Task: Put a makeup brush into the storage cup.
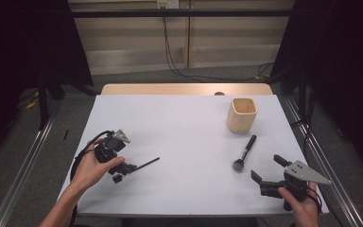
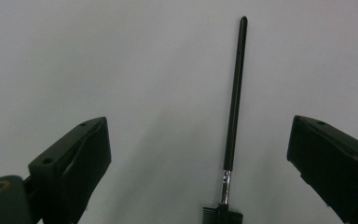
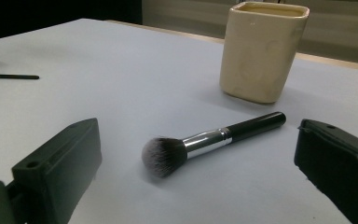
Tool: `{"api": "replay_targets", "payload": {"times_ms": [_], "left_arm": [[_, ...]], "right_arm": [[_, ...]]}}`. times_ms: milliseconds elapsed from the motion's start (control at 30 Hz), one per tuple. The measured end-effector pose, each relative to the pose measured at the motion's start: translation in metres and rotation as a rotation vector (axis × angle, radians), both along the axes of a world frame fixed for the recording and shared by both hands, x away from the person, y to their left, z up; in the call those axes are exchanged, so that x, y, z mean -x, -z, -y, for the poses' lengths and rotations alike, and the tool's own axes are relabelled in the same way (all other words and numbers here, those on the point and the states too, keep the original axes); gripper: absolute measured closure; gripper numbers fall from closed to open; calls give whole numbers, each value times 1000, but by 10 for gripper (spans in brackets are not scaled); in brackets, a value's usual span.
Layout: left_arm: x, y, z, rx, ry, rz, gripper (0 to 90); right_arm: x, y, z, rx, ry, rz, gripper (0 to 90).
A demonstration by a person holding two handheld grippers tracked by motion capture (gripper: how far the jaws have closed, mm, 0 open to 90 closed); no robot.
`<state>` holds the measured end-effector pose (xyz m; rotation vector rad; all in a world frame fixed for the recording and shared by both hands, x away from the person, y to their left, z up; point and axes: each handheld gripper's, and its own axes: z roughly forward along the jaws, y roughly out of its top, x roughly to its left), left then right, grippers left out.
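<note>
A thin black comb brush (image 2: 233, 107) lies flat on the white table (image 1: 179, 127), handle pointing away; in the high view it (image 1: 146, 163) sits at the left front. My left gripper (image 1: 124, 172) (image 2: 198, 128) is open, its jaws either side of the comb end, not touching it. A fluffy makeup brush (image 1: 244, 152) (image 3: 205, 140) with a black handle and silver ferrule lies at the right. My right gripper (image 1: 268, 168) (image 3: 198, 128) stands open just in front of its bristles, holding nothing.
A cream square cup (image 1: 242, 115) (image 3: 261, 51) stands upright behind the makeup brush, near the table's far right. The comb brush's handle tip (image 3: 9, 76) shows far off in the right gripper view. Metal rails (image 1: 321, 161) run along both sides of the table.
</note>
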<state>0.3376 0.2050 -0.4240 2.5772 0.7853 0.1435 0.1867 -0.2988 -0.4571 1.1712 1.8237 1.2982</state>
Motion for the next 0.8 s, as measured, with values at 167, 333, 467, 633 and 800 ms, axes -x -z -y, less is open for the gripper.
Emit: {"api": "replay_targets", "payload": {"times_ms": [167, 333, 467, 633, 800], "left_arm": [[-2, 2, 4, -35, 12, -53, 78], [-3, 5, 8, -72, 38, -91, 77], [-4, 11, 9, -104, 60, -143, 70], [-5, 13, 12, -112, 66, -151, 65], [-6, 12, 13, -121, 79, -167, 71]], "right_arm": [[0, 0, 0, 1, -1, 3, 3], [0, 0, -1, 5, -3, 5, 3], [0, 0, -1, 1, 0, 3, 3], [-1, 0, -1, -2, -3, 2, 3], [-1, 0, -2, -4, -1, -2, 3]]}}
